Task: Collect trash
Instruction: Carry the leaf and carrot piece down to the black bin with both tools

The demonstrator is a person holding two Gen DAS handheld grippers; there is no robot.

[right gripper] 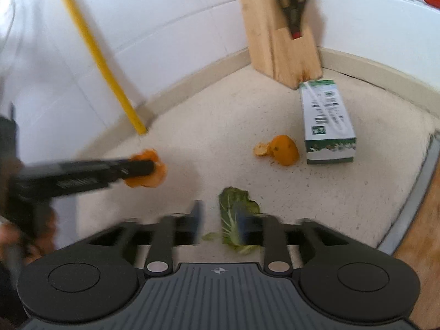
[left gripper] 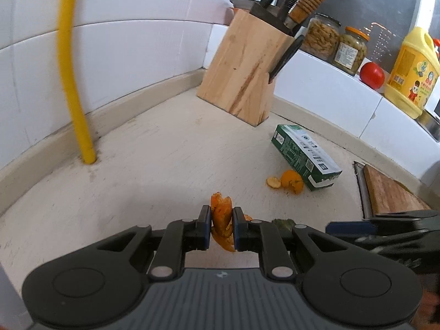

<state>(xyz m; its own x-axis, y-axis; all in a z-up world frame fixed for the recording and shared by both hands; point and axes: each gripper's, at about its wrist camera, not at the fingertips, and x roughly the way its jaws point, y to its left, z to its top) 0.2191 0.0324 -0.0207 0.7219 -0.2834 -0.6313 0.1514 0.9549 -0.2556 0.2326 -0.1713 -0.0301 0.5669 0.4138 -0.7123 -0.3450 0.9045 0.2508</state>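
Trash: orange peel piece (left gripper: 221, 221) pinched between the pads of the left claw (left gripper: 222, 232), lifted off the counter (left gripper: 154, 159).
Right claw (right gripper: 218, 222): jaws apart, not gripping; green leaf (right gripper: 236, 214) lies against its right finger.
More peel (right gripper: 280, 150): on the counter, just beside the green carton (right gripper: 326, 122) lying flat.
Back corner: knife block (left gripper: 242, 68).

No text is legible. The green-and-white carton (left gripper: 305, 157) bears print and small code squares, too small to read. The yellow bottle (left gripper: 412, 74) and glass jars (left gripper: 350, 51) carry labels, likewise unreadable.
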